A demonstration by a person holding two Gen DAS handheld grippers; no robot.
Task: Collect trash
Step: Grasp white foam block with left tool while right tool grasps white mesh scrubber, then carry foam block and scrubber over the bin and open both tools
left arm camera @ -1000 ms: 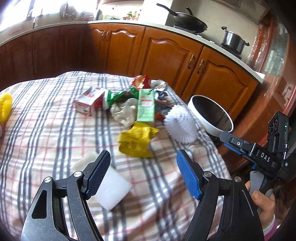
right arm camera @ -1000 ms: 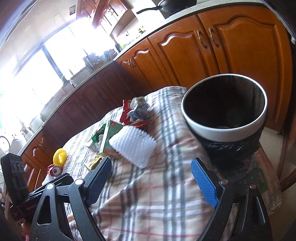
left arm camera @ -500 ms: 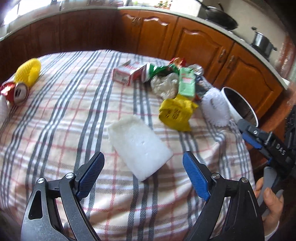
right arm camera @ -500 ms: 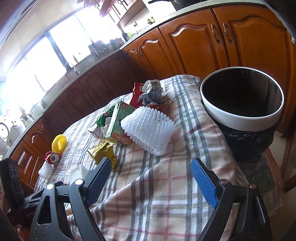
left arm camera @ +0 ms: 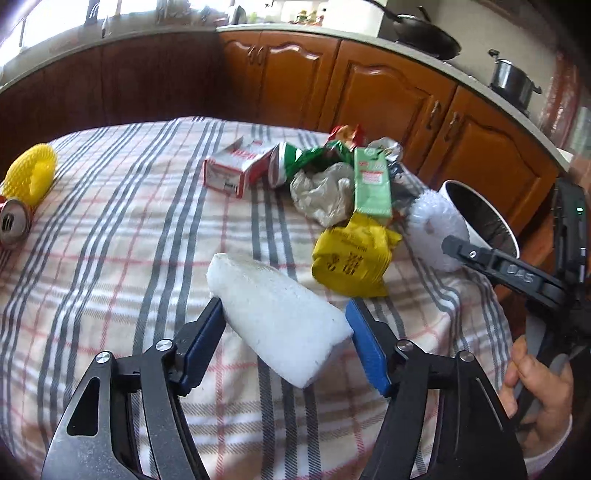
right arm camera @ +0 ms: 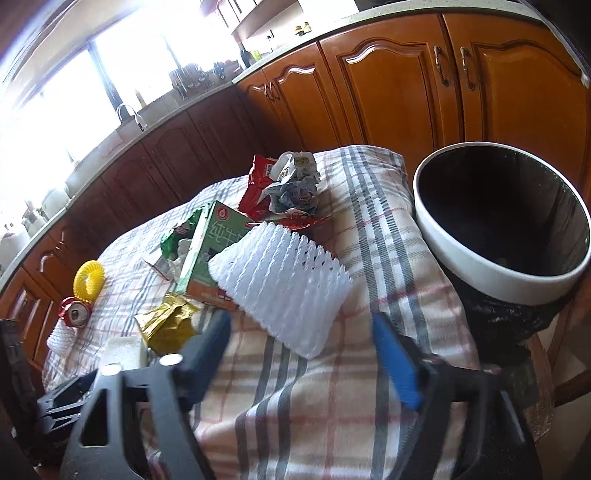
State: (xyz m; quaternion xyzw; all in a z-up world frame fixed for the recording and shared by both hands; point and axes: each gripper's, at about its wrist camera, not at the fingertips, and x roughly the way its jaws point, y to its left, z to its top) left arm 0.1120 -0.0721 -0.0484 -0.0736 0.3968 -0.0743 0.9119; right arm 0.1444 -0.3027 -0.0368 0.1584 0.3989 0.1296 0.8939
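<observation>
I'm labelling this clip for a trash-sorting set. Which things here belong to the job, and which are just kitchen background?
Job:
white foam block, between the left gripper fingers
yellow wrapper
green carton
white foam net
red can
trash bin

Background:
wok
steel pot
cabinet doors

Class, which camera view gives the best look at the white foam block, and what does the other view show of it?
The left wrist view: the white foam block fills the centre, lying on the checked cloth between the left gripper's pads. The right wrist view shows only a small white corner at lower left, beside the yellow wrapper.
</observation>
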